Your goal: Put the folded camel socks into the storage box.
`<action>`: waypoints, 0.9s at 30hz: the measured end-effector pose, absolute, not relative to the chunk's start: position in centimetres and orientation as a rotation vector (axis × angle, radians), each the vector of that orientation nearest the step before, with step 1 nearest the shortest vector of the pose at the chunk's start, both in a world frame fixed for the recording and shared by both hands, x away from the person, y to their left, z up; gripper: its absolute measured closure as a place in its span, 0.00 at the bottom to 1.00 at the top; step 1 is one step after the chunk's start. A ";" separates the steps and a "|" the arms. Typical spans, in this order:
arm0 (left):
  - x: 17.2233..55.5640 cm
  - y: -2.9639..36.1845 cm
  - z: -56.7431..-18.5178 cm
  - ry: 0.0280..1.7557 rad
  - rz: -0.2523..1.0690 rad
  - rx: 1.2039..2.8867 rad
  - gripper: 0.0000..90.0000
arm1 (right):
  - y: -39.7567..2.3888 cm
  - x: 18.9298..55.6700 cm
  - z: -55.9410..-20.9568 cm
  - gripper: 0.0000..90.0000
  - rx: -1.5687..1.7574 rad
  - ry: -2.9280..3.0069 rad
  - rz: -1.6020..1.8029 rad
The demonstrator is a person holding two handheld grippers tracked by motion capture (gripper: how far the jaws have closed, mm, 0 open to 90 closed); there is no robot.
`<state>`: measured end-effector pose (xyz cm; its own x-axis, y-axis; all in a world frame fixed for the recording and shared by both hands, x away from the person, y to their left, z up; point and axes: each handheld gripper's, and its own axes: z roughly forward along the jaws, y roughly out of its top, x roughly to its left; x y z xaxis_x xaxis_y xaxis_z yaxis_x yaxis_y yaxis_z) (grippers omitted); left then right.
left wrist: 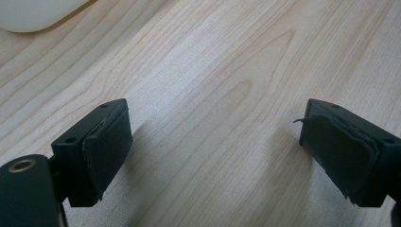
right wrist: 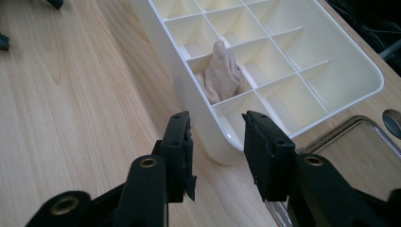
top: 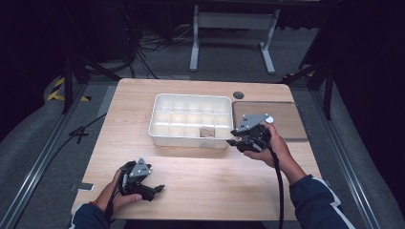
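The wooden table (top: 191, 176) carries a white divided tray (top: 157, 125) at its far middle, with a flat clear lid (top: 286, 119) lying just right of it. In the tray's near row, second compartment from the right, sits a small beige cloth bundle (right wrist: 223, 71), crumpled and standing partly upright against the divider, its top poking a little above the walls.

The right gripper (right wrist: 215, 151) hovers just off the tray's near right corner, its jaws partly open with nothing between them; the tray's rounded corner lies beyond the gap, untouched. The left gripper (left wrist: 213, 142) rests low over bare wood at the near left, well apart from the tray, jaws spread wide and empty.

The work in hand looks like placing the cloth into its cell, and that seems done, with the right gripper clear of it. To finish well, I would keep that gripper above the tray wall while it moves off, so a jaw does not catch the rim and nudge the light tray. If the bundle needs seating deeper, come straight down over its cell with the jaws narrow enough to pass between the dividers, and press gently; soft cloth springs back and may cling to the pads (right wrist: 182, 156).
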<state>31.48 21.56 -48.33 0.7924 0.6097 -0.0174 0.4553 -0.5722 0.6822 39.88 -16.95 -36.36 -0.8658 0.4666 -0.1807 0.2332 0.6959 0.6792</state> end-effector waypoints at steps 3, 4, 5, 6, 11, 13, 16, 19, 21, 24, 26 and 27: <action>31.5 21.6 -48.3 0.784 0.286 2.279 0.11 | -17.6 39.5 -36.6 0.65 0.549 2.563 0.954; 31.5 21.6 -48.3 0.784 0.286 2.279 0.11 | -17.6 39.5 -36.6 0.65 0.549 2.563 0.954; 31.5 21.6 -48.3 0.784 0.286 2.279 0.11 | -17.8 39.4 -36.7 0.63 0.549 2.558 0.956; 31.5 21.6 -48.3 0.785 0.287 2.279 0.11 | -18.0 39.3 -36.8 0.62 0.554 2.555 0.952; 31.5 21.6 -48.3 0.785 0.287 2.280 0.11 | -18.7 38.8 -37.4 0.55 0.551 2.538 0.905; 31.5 21.6 -48.3 0.785 0.286 2.278 0.11 | -19.1 38.6 -37.7 0.53 0.554 2.531 0.886; 31.5 21.6 -48.3 0.785 0.286 2.279 0.11 | -19.8 38.3 -38.2 0.51 0.574 2.519 0.877; 31.5 21.6 -48.3 0.785 0.286 2.279 0.11 | -20.2 38.1 -38.7 0.50 0.584 2.526 0.865; 31.5 21.6 -48.3 0.785 0.287 2.279 0.11 | -20.5 38.0 -39.2 0.49 0.597 2.529 0.849; 31.5 21.6 -48.3 0.785 0.286 2.279 0.11 | -20.9 37.8 -40.0 0.48 0.610 2.535 0.830; 31.5 21.6 -48.3 0.785 0.286 2.279 0.11 | -21.2 37.6 -40.4 0.47 0.616 2.535 0.814; 31.5 21.6 -48.3 0.785 0.287 2.279 0.11 | -21.3 37.6 -40.6 0.47 0.623 2.539 0.812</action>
